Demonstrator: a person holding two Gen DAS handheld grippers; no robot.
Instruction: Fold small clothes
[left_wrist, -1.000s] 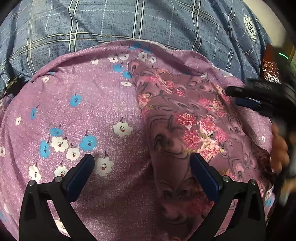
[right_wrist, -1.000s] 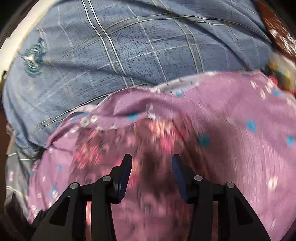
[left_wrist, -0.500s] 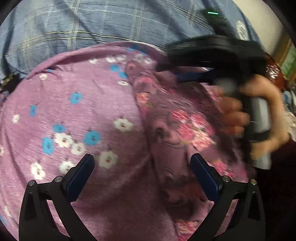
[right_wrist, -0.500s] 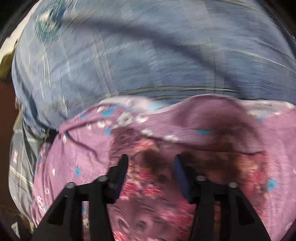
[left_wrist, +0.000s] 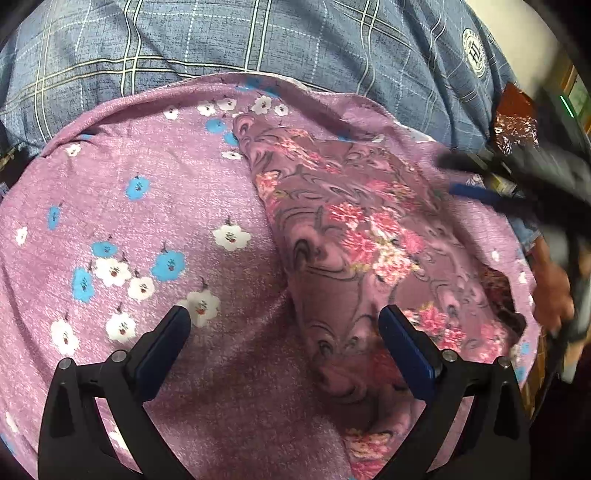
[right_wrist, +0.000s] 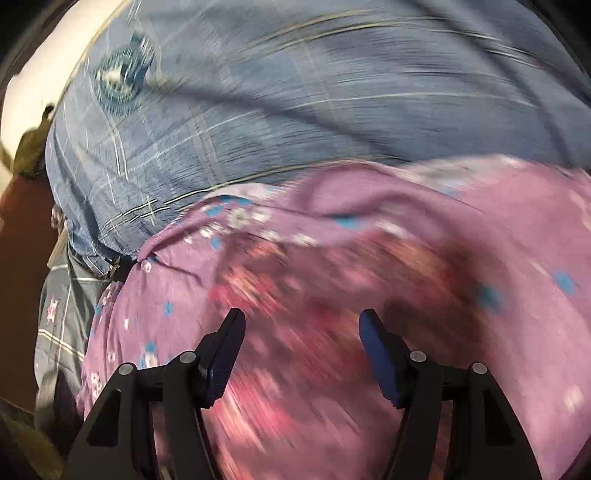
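We hover both claws, left gripper (left_wrist: 282, 328) wide and right gripper (right_wrist: 301, 334) just opened empty, over the rose-print cloth (left_wrist: 354, 236) to pick a fold edge.

left hand-held gripper (left_wrist: 284, 325) – jaws wide, nothing between | right hand-held gripper (right_wrist: 301, 328) – jaws just opened, empty, angled down

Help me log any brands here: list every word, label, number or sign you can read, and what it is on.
No text can be read.
Round emblem on the blue checked sheet: a printed crest, its lettering too small to read; blurred in the right wrist view.
Purple flowered cloth: flowers only, no writing.
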